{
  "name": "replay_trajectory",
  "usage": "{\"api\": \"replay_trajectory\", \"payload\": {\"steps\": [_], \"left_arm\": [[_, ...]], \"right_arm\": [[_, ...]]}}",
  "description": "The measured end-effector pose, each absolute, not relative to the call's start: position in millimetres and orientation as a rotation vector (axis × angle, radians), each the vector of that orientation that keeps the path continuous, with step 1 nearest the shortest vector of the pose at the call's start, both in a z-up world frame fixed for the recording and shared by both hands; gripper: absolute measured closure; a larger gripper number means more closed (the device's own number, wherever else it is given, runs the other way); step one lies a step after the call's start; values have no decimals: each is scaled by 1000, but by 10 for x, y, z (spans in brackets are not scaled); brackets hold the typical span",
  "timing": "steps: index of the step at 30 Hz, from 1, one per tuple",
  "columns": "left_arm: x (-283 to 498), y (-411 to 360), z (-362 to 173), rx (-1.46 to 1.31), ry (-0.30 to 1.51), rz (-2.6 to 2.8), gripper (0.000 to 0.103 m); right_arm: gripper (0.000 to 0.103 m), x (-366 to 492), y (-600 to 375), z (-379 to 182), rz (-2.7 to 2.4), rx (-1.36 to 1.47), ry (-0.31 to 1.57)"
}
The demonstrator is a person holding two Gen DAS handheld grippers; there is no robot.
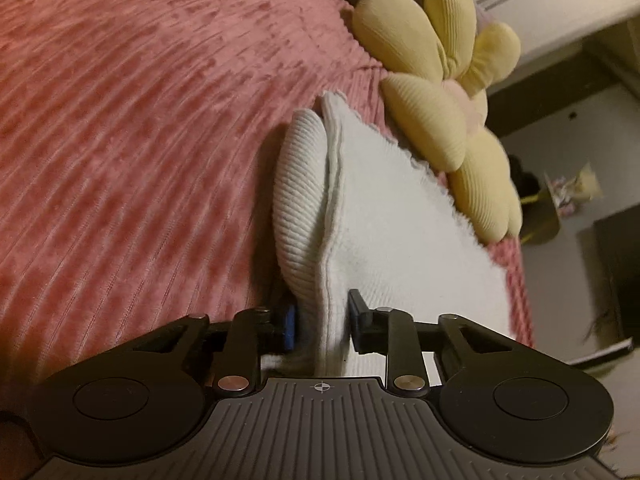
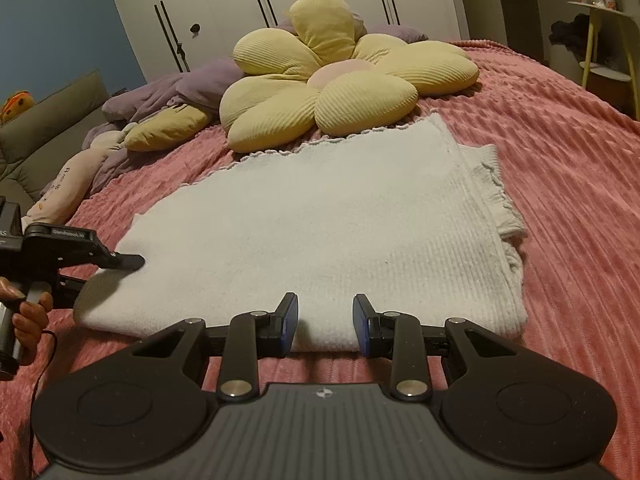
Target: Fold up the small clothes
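Left hand-held gripper (image 2: 120, 263) at the left edge of the right wrist view, gripped by a hand (image 2: 30, 312) low in that corner, pinching the near-left corner of a white knit garment (image 2: 320, 232). Same grip seen close in the left wrist view: left hand-held gripper (image 1: 322, 320) with its pads pressed on a doubled fold of the white cloth, ribbed layer on one side, smoother layer on the other, the pinched edge raised off the bed.

Garment folded and lying on a pink ribbed bedspread (image 2: 560, 168), near the middle of the bed; long axis running from near-left to far-right, scalloped hem along the far edge, a ribbed layer sticking out from under the top layer at the right end.

Yellow flower-shaped cushion (image 2: 340, 76) just beyond the far hem, purple bedding (image 2: 160, 92) further left.

Right hand-held gripper (image 2: 325, 320) over the near edge of the garment, fingers spread apart with cloth showing between them, pads not pressing on it.
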State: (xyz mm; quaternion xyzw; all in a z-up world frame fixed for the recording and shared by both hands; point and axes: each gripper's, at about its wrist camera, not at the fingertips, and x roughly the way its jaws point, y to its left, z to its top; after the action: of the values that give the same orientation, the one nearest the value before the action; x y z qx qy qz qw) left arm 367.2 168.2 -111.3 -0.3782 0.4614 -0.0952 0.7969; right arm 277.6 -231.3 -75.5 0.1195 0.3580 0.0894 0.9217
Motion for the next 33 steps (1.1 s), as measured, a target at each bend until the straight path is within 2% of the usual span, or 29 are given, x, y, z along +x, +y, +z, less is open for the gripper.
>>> {"api": "replay_trajectory", "payload": {"steps": [4,7,11,13,18,23,30,33], "left_arm": [[3586,1712,-997,-864,929,-222,80],[3553,1696,-864,-868,888,-246,80],[3578,1558,-702,-795,893,-226,80],[3573,1479,-596,-764,887,-237,80],[3571,1190,-321,-662,873,-267,80],[3604,536,-107,-534,887,-333,80],[3656,-398,-431,-370,979,-330,78],[3666,-546,-597,-335,1000,-355,66]], "right_arm": [[89,2808,-2237,-735,206,251,725],[93,2826,-2146,-719,230,253,710],[93,2878,-1990,-795,261,231,707],[93,2987,-1937,-945,256,223,822],[93,2843,-2145,-839,242,296,762],[92,2656,-2474,-757,168,343,726],[92,2481,-2800,-729,105,398,707],[92,2474,-2853,-732,98,387,715]]}}
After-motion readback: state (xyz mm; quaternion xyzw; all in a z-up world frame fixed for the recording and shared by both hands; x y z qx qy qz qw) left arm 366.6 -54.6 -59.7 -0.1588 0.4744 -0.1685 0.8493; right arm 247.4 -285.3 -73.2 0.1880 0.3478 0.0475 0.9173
